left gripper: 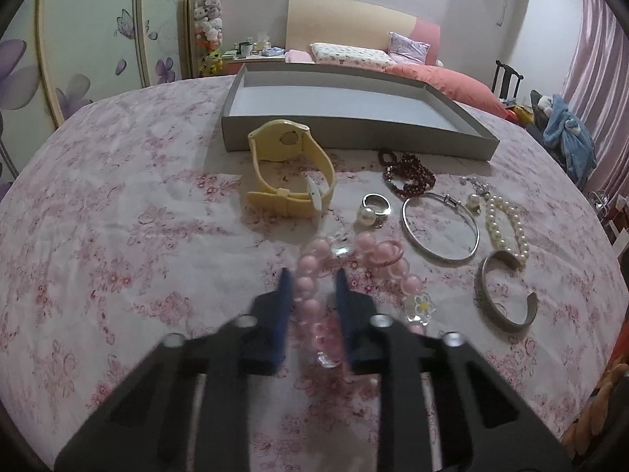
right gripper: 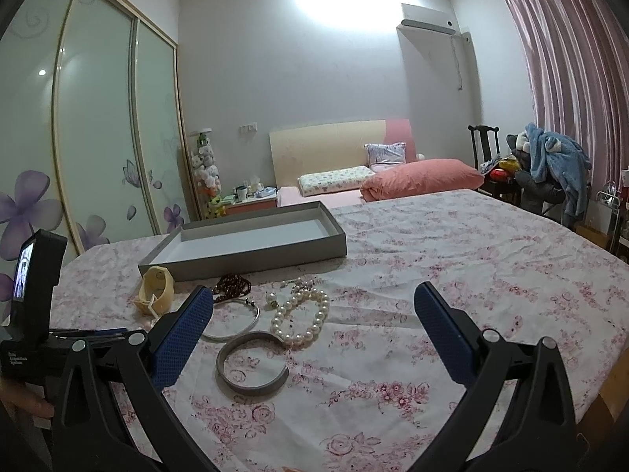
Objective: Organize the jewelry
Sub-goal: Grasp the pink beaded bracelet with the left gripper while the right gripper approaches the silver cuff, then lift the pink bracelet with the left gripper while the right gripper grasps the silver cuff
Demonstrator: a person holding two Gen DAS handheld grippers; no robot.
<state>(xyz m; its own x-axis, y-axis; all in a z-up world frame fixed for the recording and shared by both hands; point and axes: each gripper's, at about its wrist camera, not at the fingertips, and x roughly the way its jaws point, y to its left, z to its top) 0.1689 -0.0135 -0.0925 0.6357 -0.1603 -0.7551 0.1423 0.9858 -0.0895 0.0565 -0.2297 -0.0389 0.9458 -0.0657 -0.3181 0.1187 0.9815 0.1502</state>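
Our left tool (left gripper: pixel 313 279) is clamped on the pink bead bracelet (left gripper: pixel 314 295) lying on the floral desk (left gripper: pixel 118 236), short of the grey tray (left gripper: pixel 354 128); our right tool (right gripper: pixel 314 306) gapes wide, empty, over the pearl bracelet (right gripper: pixel 302 314).

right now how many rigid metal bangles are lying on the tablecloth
2. A thin silver bangle lies right of the pearl ring; a wide grey open cuff lies nearer, below the pearl bracelet. The beaded pieces could be hiding others.
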